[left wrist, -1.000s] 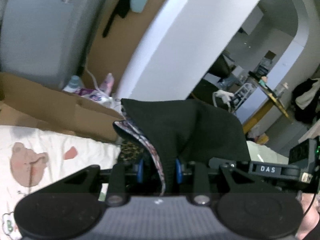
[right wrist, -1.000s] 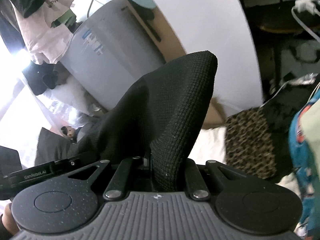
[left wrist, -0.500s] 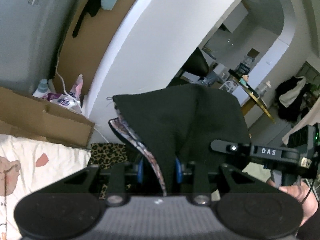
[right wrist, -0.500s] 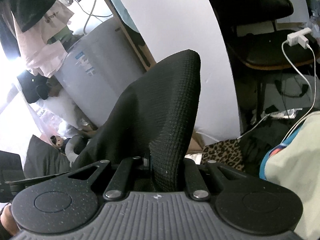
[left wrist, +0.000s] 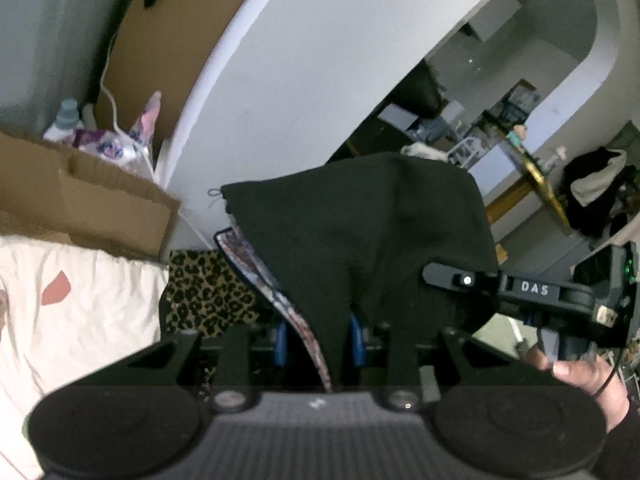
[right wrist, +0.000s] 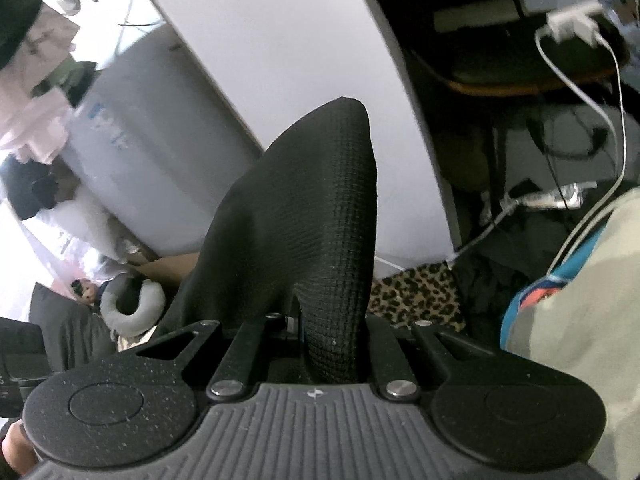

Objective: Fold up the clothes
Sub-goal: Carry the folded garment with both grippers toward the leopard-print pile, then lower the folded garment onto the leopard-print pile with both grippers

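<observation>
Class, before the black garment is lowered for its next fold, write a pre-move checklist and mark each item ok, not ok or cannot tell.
1. Left gripper clamps the black garment: ok.
2. Right gripper clamps the same garment: ok.
3. Patterned lining caught in the left grip too: ok.
4. Fabric hangs flat between the grippers: cannot tell.
5. Landing spot free: not ok, leopard-print cloth lies ahead.
</observation>
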`<action>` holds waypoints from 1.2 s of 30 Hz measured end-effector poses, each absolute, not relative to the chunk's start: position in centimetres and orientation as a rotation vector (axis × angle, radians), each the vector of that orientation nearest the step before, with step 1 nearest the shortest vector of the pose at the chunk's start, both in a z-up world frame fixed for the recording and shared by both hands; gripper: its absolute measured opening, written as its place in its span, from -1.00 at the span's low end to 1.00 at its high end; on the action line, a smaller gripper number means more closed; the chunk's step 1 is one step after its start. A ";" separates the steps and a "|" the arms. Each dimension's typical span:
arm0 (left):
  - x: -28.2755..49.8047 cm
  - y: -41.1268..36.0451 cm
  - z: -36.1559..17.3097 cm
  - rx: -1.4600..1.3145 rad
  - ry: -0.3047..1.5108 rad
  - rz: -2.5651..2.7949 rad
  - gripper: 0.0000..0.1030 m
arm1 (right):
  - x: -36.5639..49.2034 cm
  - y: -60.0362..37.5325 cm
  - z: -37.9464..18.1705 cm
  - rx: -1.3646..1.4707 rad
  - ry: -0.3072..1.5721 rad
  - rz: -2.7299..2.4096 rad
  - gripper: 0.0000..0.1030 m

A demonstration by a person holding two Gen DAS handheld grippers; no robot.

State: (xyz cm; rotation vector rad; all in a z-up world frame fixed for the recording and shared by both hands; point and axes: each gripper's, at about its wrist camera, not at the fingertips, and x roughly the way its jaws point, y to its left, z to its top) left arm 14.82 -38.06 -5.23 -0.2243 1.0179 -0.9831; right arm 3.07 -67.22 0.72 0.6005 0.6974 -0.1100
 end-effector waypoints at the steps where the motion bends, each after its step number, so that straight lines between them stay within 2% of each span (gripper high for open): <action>1: 15.2 -38.4 -6.1 -0.228 1.032 -0.978 -0.39 | 3.3 -67.6 -0.3 0.611 0.704 -0.115 -0.82; 9: 15.7 -41.0 -13.8 -0.190 1.110 -0.969 -0.39 | 4.9 -69.5 -9.1 0.628 0.788 -0.164 -0.82; 19: 17.5 -42.4 -22.1 -0.187 1.208 -0.972 -0.39 | 5.7 -70.5 -17.0 0.631 0.850 -0.220 -0.82; 29: 20.7 -44.0 -28.3 -0.164 1.216 -1.006 -0.40 | 6.9 -71.5 -24.4 0.650 0.819 -0.260 -0.82; 36: 23.4 -44.5 -31.0 -0.148 1.172 -1.013 -0.40 | 8.4 -71.7 -27.1 0.590 0.744 -0.263 -0.80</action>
